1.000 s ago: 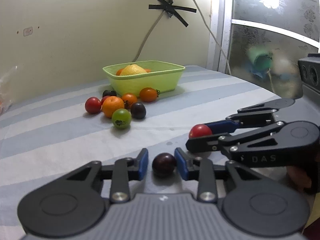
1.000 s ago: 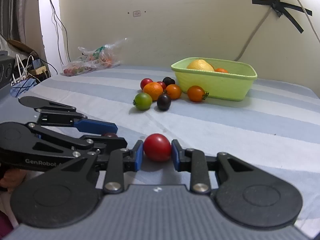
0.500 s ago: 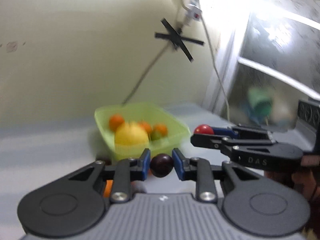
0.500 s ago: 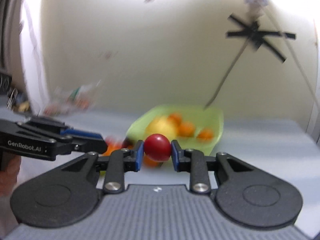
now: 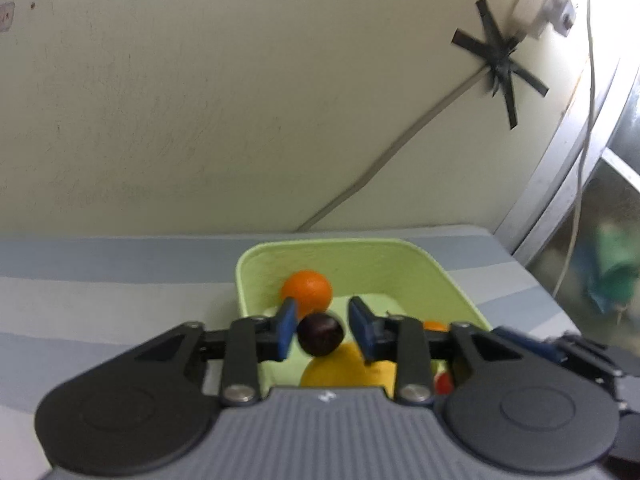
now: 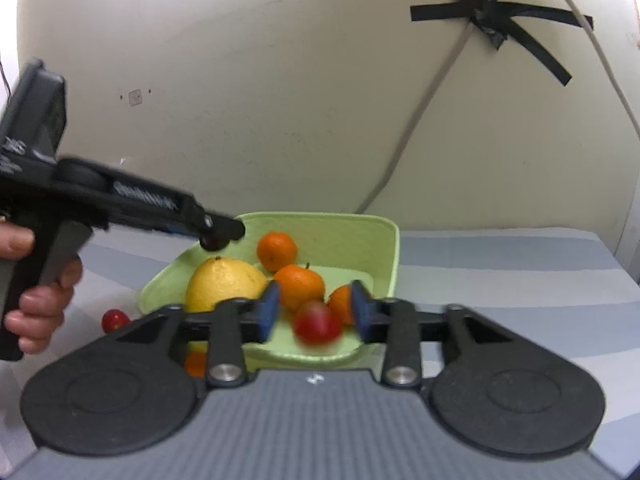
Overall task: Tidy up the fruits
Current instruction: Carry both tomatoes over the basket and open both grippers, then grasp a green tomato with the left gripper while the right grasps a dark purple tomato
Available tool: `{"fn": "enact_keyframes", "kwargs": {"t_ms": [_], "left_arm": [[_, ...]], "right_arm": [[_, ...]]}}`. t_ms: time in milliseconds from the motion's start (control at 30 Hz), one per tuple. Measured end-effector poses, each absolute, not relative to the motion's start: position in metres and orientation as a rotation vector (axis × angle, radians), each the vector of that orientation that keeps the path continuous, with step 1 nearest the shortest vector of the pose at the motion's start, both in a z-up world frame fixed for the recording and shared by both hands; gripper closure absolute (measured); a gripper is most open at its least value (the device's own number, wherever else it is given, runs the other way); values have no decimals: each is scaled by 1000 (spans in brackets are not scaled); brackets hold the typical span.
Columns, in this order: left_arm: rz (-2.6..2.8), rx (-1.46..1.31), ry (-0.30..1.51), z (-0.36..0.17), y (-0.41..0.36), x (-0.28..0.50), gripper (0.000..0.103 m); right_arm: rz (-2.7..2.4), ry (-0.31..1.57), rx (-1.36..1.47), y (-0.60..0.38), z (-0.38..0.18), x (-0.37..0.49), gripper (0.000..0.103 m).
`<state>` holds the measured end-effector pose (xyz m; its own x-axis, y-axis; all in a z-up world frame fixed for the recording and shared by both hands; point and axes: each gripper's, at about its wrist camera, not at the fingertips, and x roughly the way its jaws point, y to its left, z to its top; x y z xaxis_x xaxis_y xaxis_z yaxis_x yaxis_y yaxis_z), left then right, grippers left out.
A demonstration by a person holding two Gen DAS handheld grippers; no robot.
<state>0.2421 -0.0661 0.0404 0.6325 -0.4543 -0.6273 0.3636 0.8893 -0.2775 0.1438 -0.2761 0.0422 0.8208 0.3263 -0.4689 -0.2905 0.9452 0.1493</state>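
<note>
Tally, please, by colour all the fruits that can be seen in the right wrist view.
Round orange fruits: 4
Small round red tomatoes: 2
Large yellow citrus fruit: 1
Dark purple round fruit: 1
Total: 8

Soft, even indoor light fills both views, with glare blown out at the top right of the left wrist view around the white plastic wall plug [image 5: 540, 8]. The small round red tomato [image 6: 318, 323] is smeared by motion blur (its edges dissolve). Fisheye distortion bends the cream plaster wall [image 6: 280, 80] and darkens the corners.
</note>
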Motion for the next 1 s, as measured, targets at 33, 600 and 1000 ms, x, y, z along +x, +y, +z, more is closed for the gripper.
{"fn": "enact_keyframes", "kwargs": {"t_ms": [33, 600, 1000], "left_arm": [[-467, -125, 747, 41, -69, 241, 61], [-504, -110, 588, 29, 21, 72, 59], [-535, 81, 612, -4, -18, 53, 52]], "right_arm": [[332, 502, 83, -277, 45, 141, 53], [519, 575, 116, -223, 37, 67, 64], [545, 655, 163, -195, 26, 84, 64]]}}
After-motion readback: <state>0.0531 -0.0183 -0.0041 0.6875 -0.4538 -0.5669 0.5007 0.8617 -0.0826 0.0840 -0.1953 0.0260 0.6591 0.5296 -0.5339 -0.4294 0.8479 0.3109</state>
